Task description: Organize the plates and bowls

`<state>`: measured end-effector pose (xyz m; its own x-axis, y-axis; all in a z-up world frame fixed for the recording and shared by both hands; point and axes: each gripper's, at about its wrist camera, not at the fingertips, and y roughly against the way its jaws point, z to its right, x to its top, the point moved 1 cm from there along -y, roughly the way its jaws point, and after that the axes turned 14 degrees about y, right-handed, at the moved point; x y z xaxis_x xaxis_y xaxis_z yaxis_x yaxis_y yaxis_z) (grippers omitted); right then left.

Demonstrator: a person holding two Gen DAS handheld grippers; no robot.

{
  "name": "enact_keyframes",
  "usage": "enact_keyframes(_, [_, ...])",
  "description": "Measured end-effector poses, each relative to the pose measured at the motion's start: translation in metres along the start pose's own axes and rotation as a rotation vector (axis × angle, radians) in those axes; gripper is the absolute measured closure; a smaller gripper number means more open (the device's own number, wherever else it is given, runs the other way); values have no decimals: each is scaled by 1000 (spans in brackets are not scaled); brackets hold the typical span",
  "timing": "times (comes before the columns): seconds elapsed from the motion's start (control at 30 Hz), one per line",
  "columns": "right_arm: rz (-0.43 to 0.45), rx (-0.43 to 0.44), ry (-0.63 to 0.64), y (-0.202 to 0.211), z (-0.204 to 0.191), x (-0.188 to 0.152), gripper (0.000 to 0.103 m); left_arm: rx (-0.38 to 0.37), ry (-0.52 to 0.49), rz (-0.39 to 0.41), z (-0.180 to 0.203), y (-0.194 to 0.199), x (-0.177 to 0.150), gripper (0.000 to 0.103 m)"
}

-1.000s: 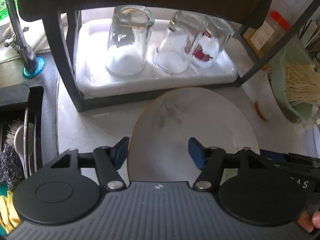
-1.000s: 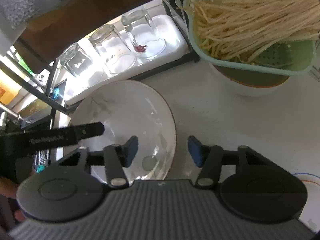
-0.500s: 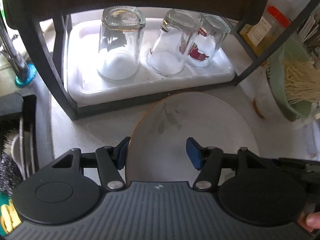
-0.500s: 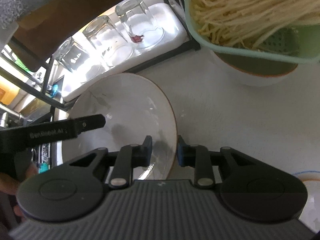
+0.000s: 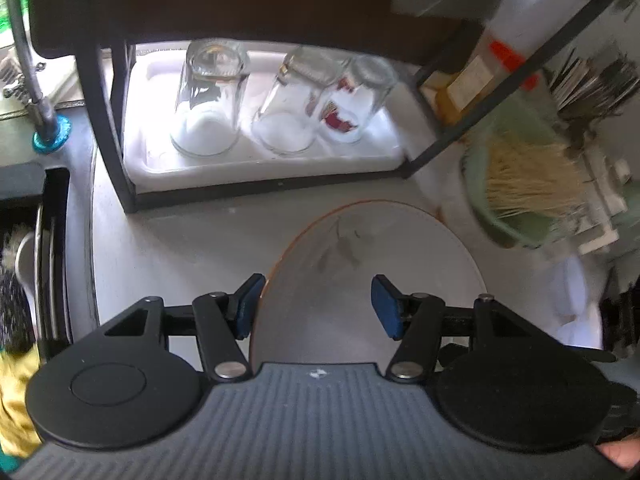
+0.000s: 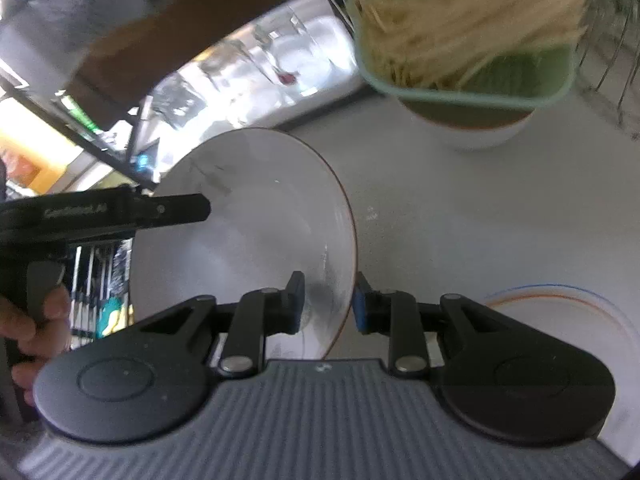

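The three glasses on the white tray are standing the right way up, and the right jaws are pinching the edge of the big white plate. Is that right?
Not quite. The three glasses stand upside down on the white tray, mouths down, as the left wrist view shows. The rest holds: in the right wrist view the right gripper has its jaws pinched on the rim of the big white plate.

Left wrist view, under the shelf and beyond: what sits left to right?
Faucet base → plain upturned glass → second clear glass → glass with red print → orange-capped bottle → green basket of noodles.
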<state>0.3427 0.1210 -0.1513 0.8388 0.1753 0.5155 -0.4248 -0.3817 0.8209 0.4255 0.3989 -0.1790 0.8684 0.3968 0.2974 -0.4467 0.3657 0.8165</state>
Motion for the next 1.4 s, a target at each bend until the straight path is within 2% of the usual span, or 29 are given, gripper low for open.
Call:
enact_keyframes(0.2, [42, 5, 20, 48, 2, -9, 75, -32, 12, 24, 23, 32, -23, 39])
enact_keyframes(0.5, [60, -3, 50, 84, 16, -35, 75, -33, -32, 39, 54, 46, -67, 39])
enact_keyframes(0.67, [56, 26, 63, 100, 28, -54, 75, -38, -1, 49, 65, 52, -88, 39])
enact_keyframes(0.87, [26, 52, 55, 107, 48, -77, 75, -4, -31, 51, 84, 43, -116, 39])
enact_keyframes(1.1, [3, 60, 52, 98, 70, -101, 75, 63, -30, 1, 89, 15, -144, 39])
enact_keyframes(1.4, [4, 73, 42, 88, 88, -122, 75, 155, -76, -5, 109, -2, -157, 39])
